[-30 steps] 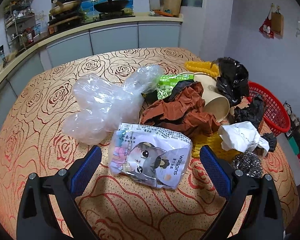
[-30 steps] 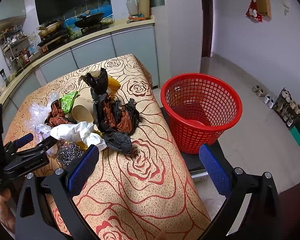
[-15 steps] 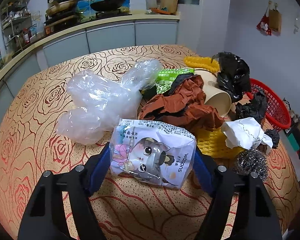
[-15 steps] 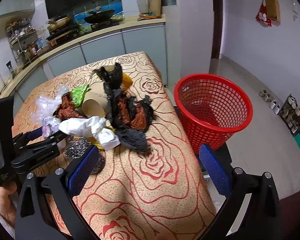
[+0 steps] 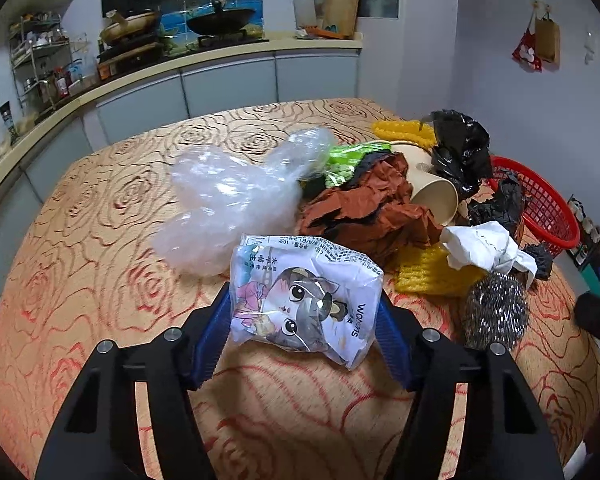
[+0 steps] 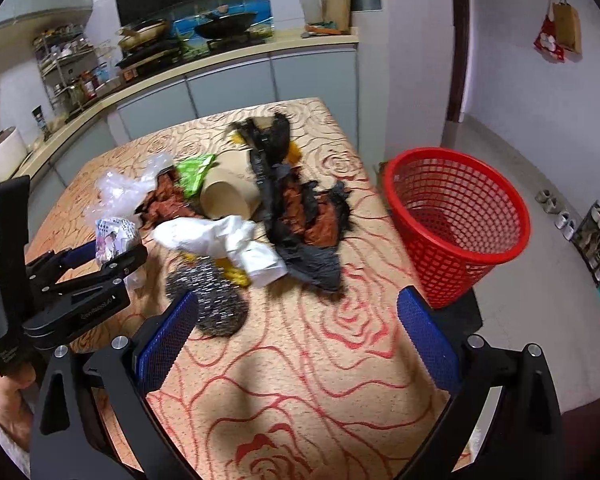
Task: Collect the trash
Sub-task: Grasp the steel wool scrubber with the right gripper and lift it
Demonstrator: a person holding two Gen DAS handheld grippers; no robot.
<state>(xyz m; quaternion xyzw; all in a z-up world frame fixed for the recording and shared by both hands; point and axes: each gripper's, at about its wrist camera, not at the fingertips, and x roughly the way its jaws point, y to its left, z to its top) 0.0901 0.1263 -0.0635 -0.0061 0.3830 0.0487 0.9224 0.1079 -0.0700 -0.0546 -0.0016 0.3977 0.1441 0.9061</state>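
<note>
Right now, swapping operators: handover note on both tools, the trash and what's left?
Left tool: closing on the cat-print packet, pads at both its sides, packet still on the table.
Right tool: starting to close, nothing between its pads, low over the table by the steel scourer.
Done: nothing visible in the red basket, which stands off the table's right edge.
Left: packet, clear plastic bag, brown paper, paper cup, black bags, white tissue, yellow netting, scourer.
</note>
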